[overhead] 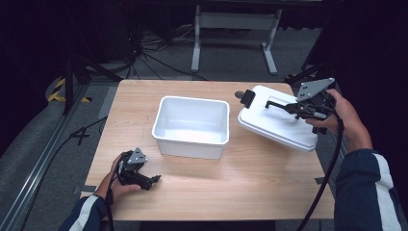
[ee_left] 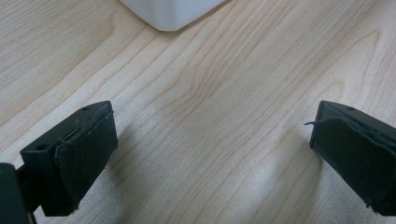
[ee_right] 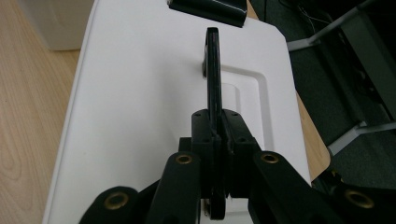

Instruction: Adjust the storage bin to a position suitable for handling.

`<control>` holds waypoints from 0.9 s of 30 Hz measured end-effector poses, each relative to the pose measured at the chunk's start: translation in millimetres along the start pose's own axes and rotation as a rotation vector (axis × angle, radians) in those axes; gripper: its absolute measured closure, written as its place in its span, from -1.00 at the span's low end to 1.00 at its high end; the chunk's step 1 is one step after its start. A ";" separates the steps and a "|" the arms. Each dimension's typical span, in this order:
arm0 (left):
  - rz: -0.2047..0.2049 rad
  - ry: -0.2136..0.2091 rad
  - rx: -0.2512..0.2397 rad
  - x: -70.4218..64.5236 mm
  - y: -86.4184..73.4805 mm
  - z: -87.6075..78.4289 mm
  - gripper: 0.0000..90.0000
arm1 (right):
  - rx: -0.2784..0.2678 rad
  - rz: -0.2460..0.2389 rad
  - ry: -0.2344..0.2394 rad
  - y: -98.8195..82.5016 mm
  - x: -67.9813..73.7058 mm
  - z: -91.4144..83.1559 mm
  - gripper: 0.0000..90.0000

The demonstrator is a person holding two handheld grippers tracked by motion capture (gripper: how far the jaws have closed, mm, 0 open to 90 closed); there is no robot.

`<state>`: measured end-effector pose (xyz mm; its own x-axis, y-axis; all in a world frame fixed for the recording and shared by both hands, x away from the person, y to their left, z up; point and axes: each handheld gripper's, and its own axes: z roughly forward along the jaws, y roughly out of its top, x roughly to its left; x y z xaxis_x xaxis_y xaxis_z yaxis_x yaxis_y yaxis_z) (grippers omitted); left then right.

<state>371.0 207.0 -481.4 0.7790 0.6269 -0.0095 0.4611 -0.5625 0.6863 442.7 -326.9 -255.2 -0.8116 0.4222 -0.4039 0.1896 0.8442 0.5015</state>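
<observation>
High view: a wooden table [overhead: 250,178] carrying an open white bin [overhead: 191,126] near its middle, empty inside. Right of it, a white lid [overhead: 276,122], tilted, its near edge close to the table's right side, a black latch [overhead: 247,98] at its far left edge. On top of the lid, a black handle [overhead: 279,104], pinched by the right gripper [overhead: 299,109] held in the right hand [overhead: 347,118] over the table's right edge, grey three-cornered plate on top, cable trailing down toward the bottom. At the front left of the table, the left gripper [overhead: 155,179] low over the wood in the left hand [overhead: 119,185], pointing right, well apart from the bin.

Left gripper view: two black fingers [ee_left: 77,156] spread wide, bare wood grain between them, nothing held. A rounded white corner of the bin [ee_left: 170,11] at the top edge, beyond the fingers.

Right gripper view: right gripper [ee_right: 218,140] closed tight on the thin black handle [ee_right: 213,65], seen edge-on and rising from a recessed panel in the lid [ee_right: 140,102]. Black latch [ee_right: 208,8] at the lid's far edge. Wood of the table [ee_right: 23,121] to the left, part of the bin [ee_right: 53,21] at the top left, dark floor to the right.
</observation>
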 end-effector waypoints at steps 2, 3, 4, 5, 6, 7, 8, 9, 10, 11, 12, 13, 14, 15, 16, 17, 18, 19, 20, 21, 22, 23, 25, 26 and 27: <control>-0.009 -0.002 0.005 -0.7 -0.2 -0.3 -0.97 | 0.004 0.009 -0.002 -2.8 0.0 4.7 0.89; -0.005 -0.001 0.003 -0.4 -0.1 -0.2 -0.97 | 0.005 0.013 0.001 -3.7 0.0 6.4 0.89; -0.009 -0.002 0.005 -0.6 -0.2 -0.3 -0.97 | 0.008 0.014 0.004 -4.8 0.0 8.9 0.89; -0.010 -0.002 0.005 -0.7 -0.3 -0.3 -0.97 | 0.009 0.018 0.007 -5.9 0.1 11.4 0.89; -0.010 -0.002 0.005 -0.7 -0.2 -0.3 -0.97 | 0.011 0.021 0.010 -7.2 0.3 14.8 0.89; -0.010 -0.002 0.005 -0.7 -0.2 -0.3 -0.97 | 0.011 0.021 0.010 -7.2 0.3 14.8 0.89; -0.010 -0.002 0.005 -0.7 -0.3 -0.3 -0.97 | 0.015 0.024 0.013 -8.0 0.7 17.4 0.89; -0.005 -0.001 0.003 -0.3 -0.1 -0.2 -0.97 | 0.016 0.030 0.014 -9.2 1.2 20.9 0.89; 0.000 0.000 0.000 0.0 0.0 0.0 -0.97 | 0.018 0.034 0.022 -11.2 1.3 26.2 0.89; 0.000 0.000 0.000 0.0 0.0 0.0 -0.97 | 0.018 0.034 0.022 -11.2 1.3 26.2 0.89; -0.010 -0.002 0.005 -0.7 -0.2 -0.3 -0.97 | 0.020 0.037 0.024 -12.2 1.5 29.2 0.89; -0.010 -0.002 0.005 -0.7 -0.2 -0.3 -0.97 | 0.025 0.036 0.028 -12.9 2.2 32.9 0.89; -0.010 -0.002 0.005 -0.7 -0.2 -0.3 -0.97 | 0.033 0.036 0.030 -13.5 2.8 36.1 0.89; -0.009 -0.001 0.005 -0.6 -0.2 -0.3 -0.97 | 0.033 0.036 0.030 -13.5 2.8 36.1 0.89; -0.005 -0.001 0.003 -0.3 -0.1 -0.2 -0.97 | 0.039 0.038 0.037 -14.7 3.7 43.0 0.89; -0.009 -0.001 0.005 -0.6 -0.2 -0.3 -0.97 | 0.043 0.041 0.038 -15.2 4.2 46.9 0.89; -0.001 0.000 0.000 0.0 0.0 0.0 -0.97 | 0.043 0.041 0.039 -15.8 4.2 50.0 0.89; -0.008 -0.001 0.005 -0.6 -0.2 -0.3 -0.97 | 0.047 0.049 0.038 -16.3 5.0 52.6 0.89; -0.010 -0.002 0.005 -0.7 -0.2 -0.3 -0.97 | 0.045 0.045 0.052 -17.1 4.9 55.7 0.89; -0.010 -0.002 0.005 -0.7 -0.2 -0.3 -0.97 | 0.050 0.050 0.055 -18.3 6.0 61.0 0.89; -0.010 -0.002 0.005 -0.7 -0.2 -0.3 -0.97 | 0.050 0.050 0.055 -18.3 6.0 61.0 0.89; -0.008 -0.001 0.005 -0.6 -0.2 -0.3 -0.97 | 0.052 0.052 0.061 -19.3 6.3 63.9 0.89; -0.004 -0.001 0.003 -0.2 -0.1 -0.1 -0.97 | 0.057 0.058 0.065 -21.9 6.9 70.9 0.89; -0.009 -0.001 0.005 -0.6 -0.2 -0.3 -0.97 | 0.058 0.067 0.069 -23.3 7.0 73.9 0.89; -0.008 -0.001 0.005 -0.5 -0.2 -0.3 -0.97 | 0.058 0.068 0.067 -24.1 7.1 75.9 0.89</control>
<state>370.4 207.0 -481.3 0.7759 0.6307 -0.0158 0.4694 -0.5604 0.6823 474.3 -319.1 -328.2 -0.8303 0.4578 -0.3178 0.2757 0.8330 0.4797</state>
